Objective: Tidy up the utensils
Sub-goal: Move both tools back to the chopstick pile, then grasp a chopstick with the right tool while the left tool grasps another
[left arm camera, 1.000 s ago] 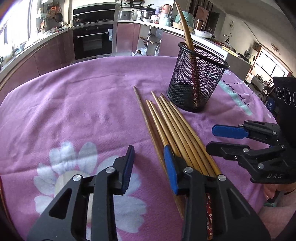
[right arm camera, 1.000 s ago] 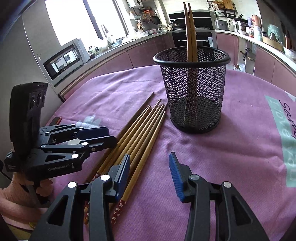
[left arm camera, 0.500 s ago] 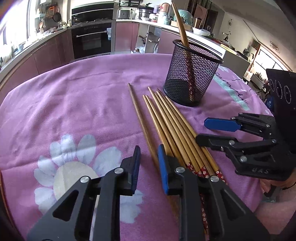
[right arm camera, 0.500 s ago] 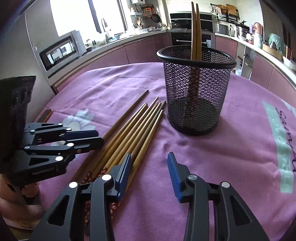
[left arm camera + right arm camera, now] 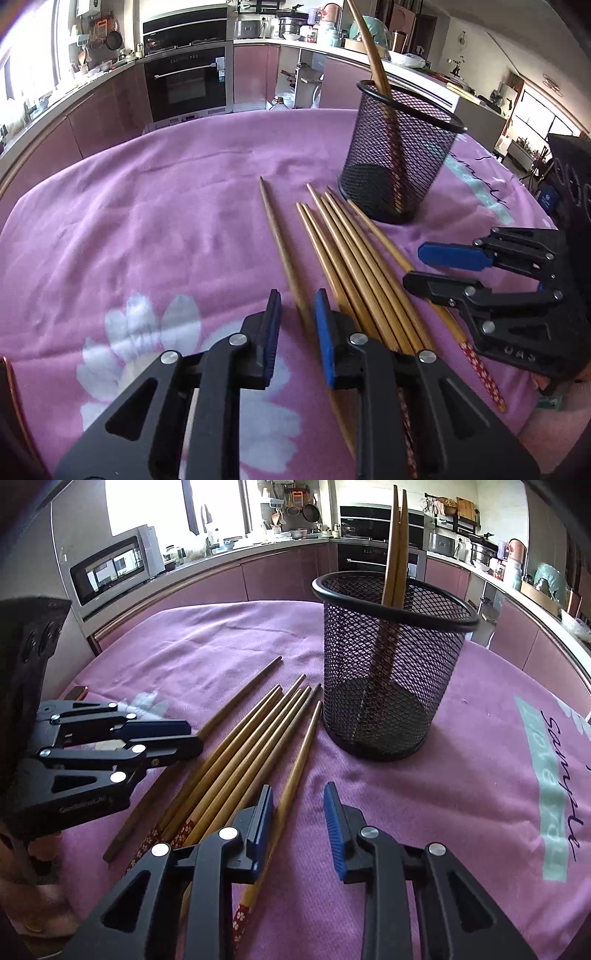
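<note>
Several wooden chopsticks (image 5: 351, 266) lie side by side on the pink cloth, also seen as the bundle (image 5: 243, 753) in the right wrist view. A black mesh holder (image 5: 399, 162) (image 5: 391, 672) stands upright beyond them with two chopsticks (image 5: 397, 546) leaning in it. My left gripper (image 5: 297, 321) (image 5: 195, 736) hangs low with narrow jaws either side of the darker, separate chopstick (image 5: 280, 243); a gap shows on both sides. My right gripper (image 5: 297, 805) (image 5: 413, 267) is closing its jaws around the rightmost chopstick (image 5: 295, 775), which lies close to the left pad without being pinched.
The pink tablecloth (image 5: 147, 221) has a white flower print near me and a teal lettered patch (image 5: 546, 775) at the right. Kitchen counters, an oven (image 5: 184, 81) and a microwave (image 5: 114, 568) stand beyond the table edge. A hand shows under the left gripper.
Both grippers' jaws have narrowed. The left now straddles the dark single chopstick; the right has drawn in around the rightmost one. The chopsticks and holder have not moved.
</note>
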`<state>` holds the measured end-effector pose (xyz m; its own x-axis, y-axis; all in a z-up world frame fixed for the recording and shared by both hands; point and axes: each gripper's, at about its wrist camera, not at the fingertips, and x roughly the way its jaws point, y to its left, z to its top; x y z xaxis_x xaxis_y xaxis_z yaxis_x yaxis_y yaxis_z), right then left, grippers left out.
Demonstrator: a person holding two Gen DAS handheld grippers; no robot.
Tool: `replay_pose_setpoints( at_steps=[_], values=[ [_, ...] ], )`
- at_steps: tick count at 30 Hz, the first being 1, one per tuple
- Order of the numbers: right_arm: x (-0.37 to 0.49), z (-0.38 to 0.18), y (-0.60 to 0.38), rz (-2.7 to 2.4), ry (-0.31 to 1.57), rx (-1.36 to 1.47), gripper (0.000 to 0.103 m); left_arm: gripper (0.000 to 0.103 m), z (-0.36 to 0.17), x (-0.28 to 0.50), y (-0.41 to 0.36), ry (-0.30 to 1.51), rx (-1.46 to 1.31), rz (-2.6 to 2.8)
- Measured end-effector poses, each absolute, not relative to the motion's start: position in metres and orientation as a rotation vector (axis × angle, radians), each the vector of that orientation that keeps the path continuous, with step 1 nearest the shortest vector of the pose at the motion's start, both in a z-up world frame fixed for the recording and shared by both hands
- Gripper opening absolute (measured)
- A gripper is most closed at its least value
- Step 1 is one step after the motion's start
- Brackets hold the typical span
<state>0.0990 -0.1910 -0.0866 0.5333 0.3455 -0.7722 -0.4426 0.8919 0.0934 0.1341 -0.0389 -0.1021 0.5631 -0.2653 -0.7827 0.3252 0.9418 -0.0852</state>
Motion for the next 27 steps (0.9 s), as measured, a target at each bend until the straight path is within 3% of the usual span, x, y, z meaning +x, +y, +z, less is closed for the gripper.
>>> replay_pose_setpoints(
  at_steps=[9, 13, 27],
  values=[
    [0.11, -0.085, -0.186, 0.473, 0.893, -0.124, 0.019, 0.019, -0.103, 0.162, -0.049, 0.908, 0.093, -0.333],
    [0.111, -0.084, -0.187, 0.482, 0.898, -0.102, 0.009, 0.013, -0.104, 0.167, -0.053, 0.899, 0.094, -0.304],
    [0.107, -0.079, -0.209, 0.521, 0.904, -0.014, 0.005, 0.008, -0.102, 0.143, -0.047, 0.9, 0.027, -0.307]
  ],
)
